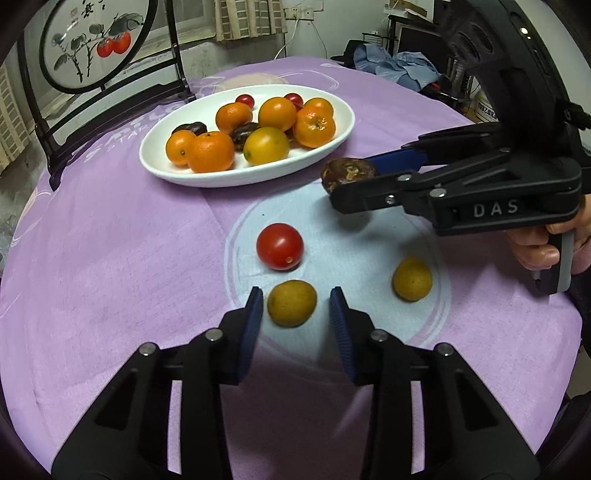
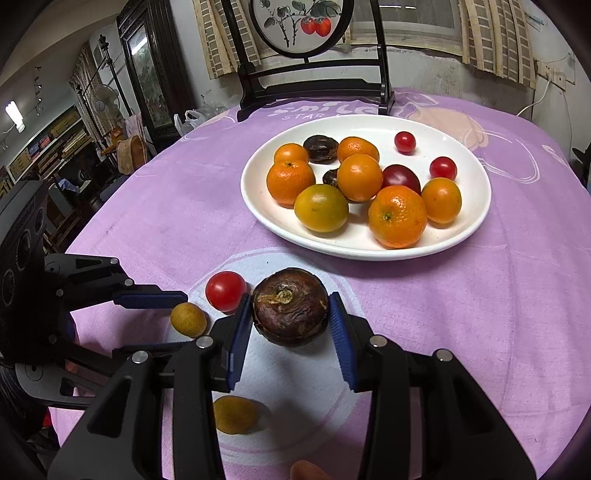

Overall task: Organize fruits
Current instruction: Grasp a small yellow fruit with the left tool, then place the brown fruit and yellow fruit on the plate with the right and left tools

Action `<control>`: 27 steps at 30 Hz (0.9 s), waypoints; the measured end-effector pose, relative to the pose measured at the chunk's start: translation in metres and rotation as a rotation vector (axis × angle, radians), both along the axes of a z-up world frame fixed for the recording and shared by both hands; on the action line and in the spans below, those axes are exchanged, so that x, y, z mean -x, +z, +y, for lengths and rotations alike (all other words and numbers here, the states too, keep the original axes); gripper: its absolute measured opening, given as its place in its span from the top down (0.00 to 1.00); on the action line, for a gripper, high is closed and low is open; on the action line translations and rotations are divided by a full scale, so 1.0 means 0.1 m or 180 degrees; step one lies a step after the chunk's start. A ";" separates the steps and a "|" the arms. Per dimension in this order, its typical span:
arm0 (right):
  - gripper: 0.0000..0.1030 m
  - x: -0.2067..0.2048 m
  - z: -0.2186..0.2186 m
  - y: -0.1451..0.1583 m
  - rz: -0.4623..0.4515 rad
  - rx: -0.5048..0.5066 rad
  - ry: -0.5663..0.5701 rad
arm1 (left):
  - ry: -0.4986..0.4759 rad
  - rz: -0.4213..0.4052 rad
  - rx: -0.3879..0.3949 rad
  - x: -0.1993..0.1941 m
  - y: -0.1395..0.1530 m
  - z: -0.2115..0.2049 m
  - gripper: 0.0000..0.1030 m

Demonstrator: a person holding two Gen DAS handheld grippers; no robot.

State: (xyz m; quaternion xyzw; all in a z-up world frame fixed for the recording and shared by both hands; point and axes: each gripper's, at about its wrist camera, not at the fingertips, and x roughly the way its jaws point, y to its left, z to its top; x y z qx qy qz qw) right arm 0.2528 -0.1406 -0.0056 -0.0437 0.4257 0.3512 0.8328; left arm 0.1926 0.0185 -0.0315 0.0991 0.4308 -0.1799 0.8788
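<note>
A white oval plate (image 1: 332,142) (image 2: 476,206) holds several oranges, dark fruits and cherry tomatoes. My right gripper (image 2: 290,314) (image 1: 345,181) is shut on a dark brown wrinkled fruit (image 2: 290,308) (image 1: 349,171) and holds it above the cloth, near the plate. My left gripper (image 1: 295,304) (image 2: 162,321) is open, its pads on either side of a small yellow fruit (image 1: 291,302) (image 2: 188,319) on the cloth, without touching it. A red cherry tomato (image 1: 280,246) (image 2: 225,290) lies just beyond. A second yellow fruit (image 1: 412,278) (image 2: 234,414) lies to the right.
A purple tablecloth (image 1: 110,258) covers the round table. A black stand with a round painted screen (image 1: 92,40) (image 2: 303,26) stands behind the plate. Clothes and clutter lie beyond the table's far edge.
</note>
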 end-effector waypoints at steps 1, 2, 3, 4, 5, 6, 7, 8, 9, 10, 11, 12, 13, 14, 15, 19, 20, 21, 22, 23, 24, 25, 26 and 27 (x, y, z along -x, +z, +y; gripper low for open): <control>0.59 0.00 0.00 0.00 -0.0003 0.0004 -0.0003 | 0.0004 0.0003 -0.0009 -0.01 -0.01 -0.01 0.65; 0.59 0.00 0.00 -0.01 -0.0002 0.0005 -0.0005 | 0.0005 0.0010 -0.0017 -0.01 -0.02 -0.01 0.67; 0.59 0.00 0.00 -0.01 -0.0001 0.0003 -0.0006 | 0.0003 0.0024 -0.0027 -0.02 -0.03 -0.01 0.69; 0.59 0.01 0.00 0.00 -0.0004 0.0006 -0.0006 | 0.0012 0.0019 -0.0056 -0.03 -0.04 -0.02 0.71; 0.59 0.01 -0.01 0.00 -0.0004 0.0005 -0.0005 | 0.0021 0.0003 -0.0094 -0.04 -0.05 -0.02 0.72; 0.59 0.01 -0.01 0.00 -0.0005 0.0001 -0.0006 | 0.0020 -0.0001 -0.0098 -0.04 -0.05 -0.03 0.72; 0.59 0.01 -0.01 0.00 -0.0009 0.0000 -0.0009 | 0.0021 0.0000 -0.0097 -0.04 -0.05 -0.03 0.72; 0.59 0.01 -0.01 0.00 -0.0013 0.0000 -0.0010 | 0.0024 0.0002 -0.0092 -0.04 -0.05 -0.02 0.72; 0.59 0.01 -0.02 0.01 -0.0014 -0.0008 -0.0011 | 0.0026 -0.0003 -0.0092 -0.04 -0.04 -0.03 0.72; 0.59 0.00 -0.01 0.01 -0.0007 -0.0017 -0.0007 | 0.0029 -0.0016 -0.0088 -0.04 -0.03 -0.03 0.72; 0.59 0.00 -0.02 0.01 0.0000 -0.0034 0.0002 | 0.0031 -0.0043 -0.0071 -0.03 -0.01 -0.02 0.72; 0.59 0.01 -0.02 0.02 0.0006 -0.0057 0.0013 | 0.0029 -0.0063 -0.0046 -0.03 0.02 -0.02 0.72; 0.59 0.01 -0.02 0.03 0.0008 -0.0090 0.0029 | 0.0028 -0.0087 -0.0011 -0.02 0.05 -0.01 0.72; 0.59 0.02 -0.02 0.05 0.0002 -0.0123 0.0044 | 0.0031 -0.0130 0.0051 -0.01 0.10 0.01 0.72; 0.59 0.02 -0.03 0.07 -0.0032 -0.0179 0.0049 | 0.0038 -0.0160 0.0093 -0.01 0.14 0.02 0.72; 0.59 -0.04 -0.07 0.22 -0.0280 -0.0465 -0.0117 | 0.0155 -0.0336 0.0237 -0.16 0.38 0.06 0.72; 0.59 -0.08 -0.09 0.25 -0.0326 -0.0565 -0.0214 | 0.0236 -0.0395 0.0259 -0.23 0.45 0.07 0.72; 0.59 -0.15 -0.12 0.28 -0.0361 -0.0654 -0.0334 | 0.0347 -0.0452 0.0316 -0.34 0.52 0.09 0.73; 0.59 -0.20 -0.14 0.29 -0.0392 -0.0700 -0.0449 | 0.0484 -0.0494 0.0400 -0.48 0.59 0.13 0.73; 0.59 -0.27 -0.16 0.30 -0.0420 -0.0720 -0.0585 | 0.0574 -0.0518 0.0432 -0.57 0.62 0.14 0.73; 0.59 -0.33 -0.17 0.30 -0.0440 -0.0731 -0.0677 | 0.0703 -0.0560 0.0453 -0.69 0.65 0.15 0.73; 0.59 -0.41 -0.19 0.30 -0.0473 -0.0751 -0.0785 | 0.0807 -0.0594 0.0467 -0.81 0.66 0.17 0.73; 0.59 -0.47 -0.20 0.29 -0.0502 -0.0749 -0.0863 | 0.0936 -0.0621 0.0478 -0.96 0.67 0.19 0.73; 0.59 -0.55 -0.20 0.27 -0.0530 -0.0721 -0.0956 | 0.1009 -0.0620 0.0477 -1.05 0.65 0.20 0.73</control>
